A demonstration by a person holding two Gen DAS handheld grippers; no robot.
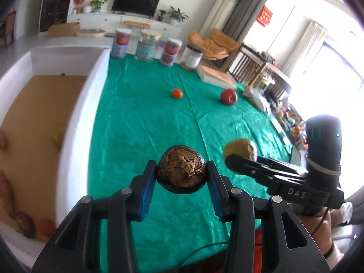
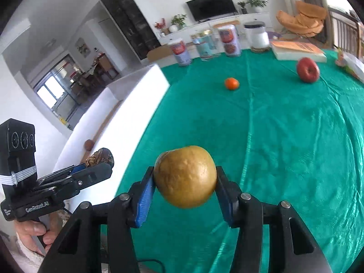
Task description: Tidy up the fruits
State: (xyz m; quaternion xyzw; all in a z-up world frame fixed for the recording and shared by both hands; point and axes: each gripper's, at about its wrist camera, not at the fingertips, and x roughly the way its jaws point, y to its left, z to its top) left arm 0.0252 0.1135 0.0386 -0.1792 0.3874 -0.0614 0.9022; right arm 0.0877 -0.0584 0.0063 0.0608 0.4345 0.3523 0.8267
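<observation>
- The left gripper (image 1: 180,174) is clamped on a dark, wrinkled passion fruit (image 1: 180,169); its blue pads (image 1: 147,191) press both sides, and the fruit is held in the air above the near part of the tabletop (image 1: 147,118), which is covered with a green cloth.
- The right gripper (image 2: 184,179) is clamped on a yellow-brown pear (image 2: 184,177), also lifted clear of the cloth, blue pads (image 2: 143,196) against its flanks.
- Seen from the left wrist, the right gripper and its pear (image 1: 240,152) hang just to the right of the passion fruit, not touching it.
- Seen from the right wrist, the left gripper (image 2: 96,162) with the passion fruit (image 2: 100,157) is at the left, next to the wall of a white box (image 2: 127,104); a hand (image 2: 34,234) grips its handle.
- The white box (image 1: 91,104) stands along the left edge of the tabletop. Its brown floor holds several blurred items: a small orange fruit (image 1: 46,227) in the near corner, a dark brown piece (image 1: 25,224) beside it and a yellowish one (image 1: 58,134) against the right wall.
- A tangerine (image 1: 177,93) lies on the cloth towards the far edge, and a red apple (image 1: 228,97) lies towards the far right, the two well apart.
- Along the far edge stand four jars (image 1: 145,47) in a row, with a book (image 1: 216,76) at the far right corner.
</observation>
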